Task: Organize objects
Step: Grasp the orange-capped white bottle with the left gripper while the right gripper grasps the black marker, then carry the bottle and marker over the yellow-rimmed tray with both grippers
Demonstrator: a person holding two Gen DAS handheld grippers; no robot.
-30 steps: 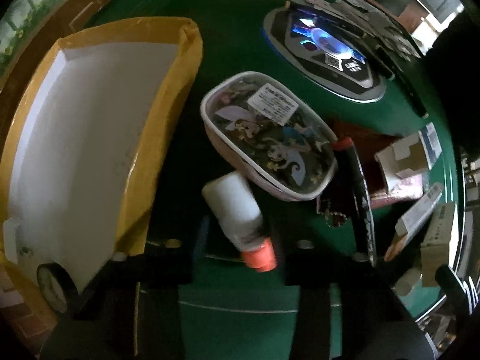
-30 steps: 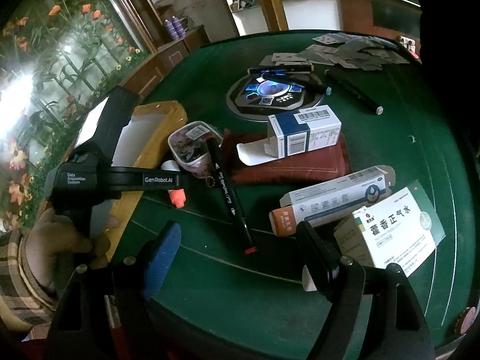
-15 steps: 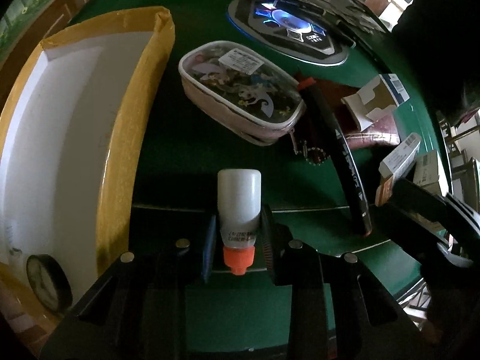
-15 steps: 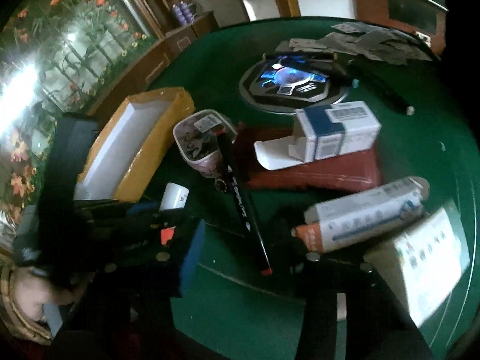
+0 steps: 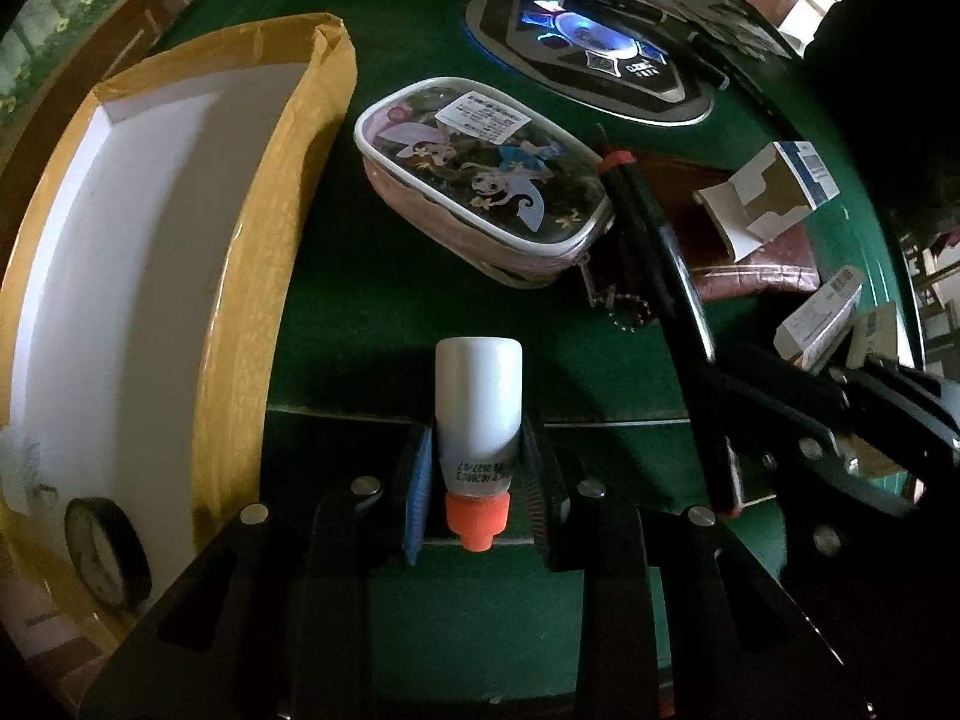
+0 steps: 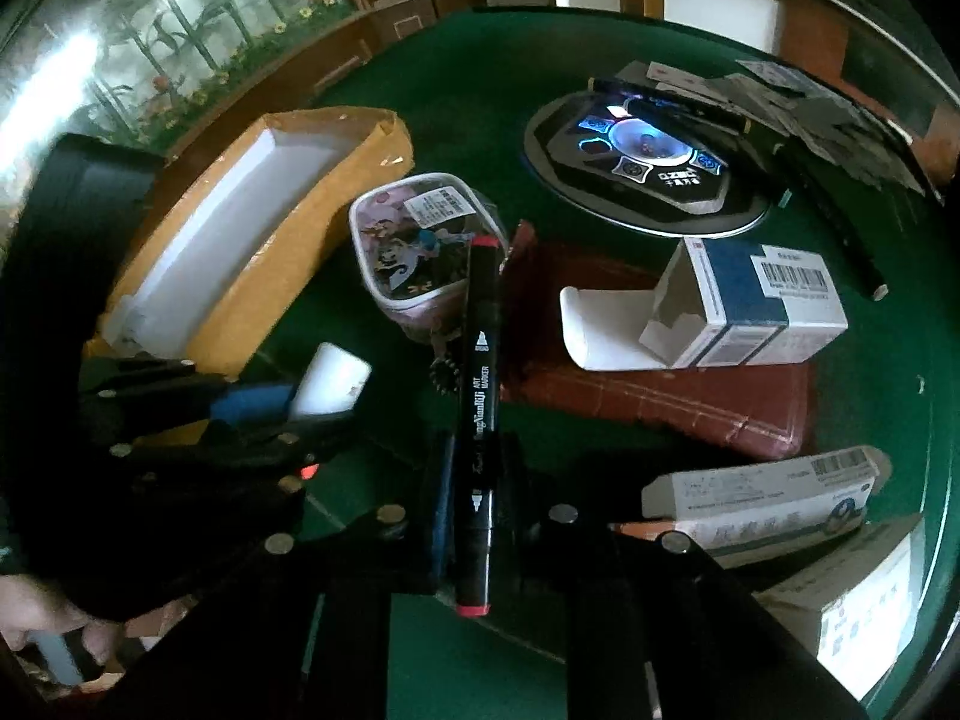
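My left gripper is shut on a small white bottle with an orange cap, held just above the green table. The bottle also shows in the right wrist view. My right gripper is shut on a black art marker with red ends, which lies along the fingers and points at the cartoon pencil case. The marker also shows in the left wrist view. The open yellow cardboard box with a white inside lies left of the bottle.
A dark red wallet carries an open blue-and-white carton. Two medicine boxes lie at the right. A lit round console and playing cards sit at the back. A small round clock lies in the yellow box.
My left gripper closed on the white bottle and lifted it slightly. My right gripper moved left and forward and closed on the black marker.
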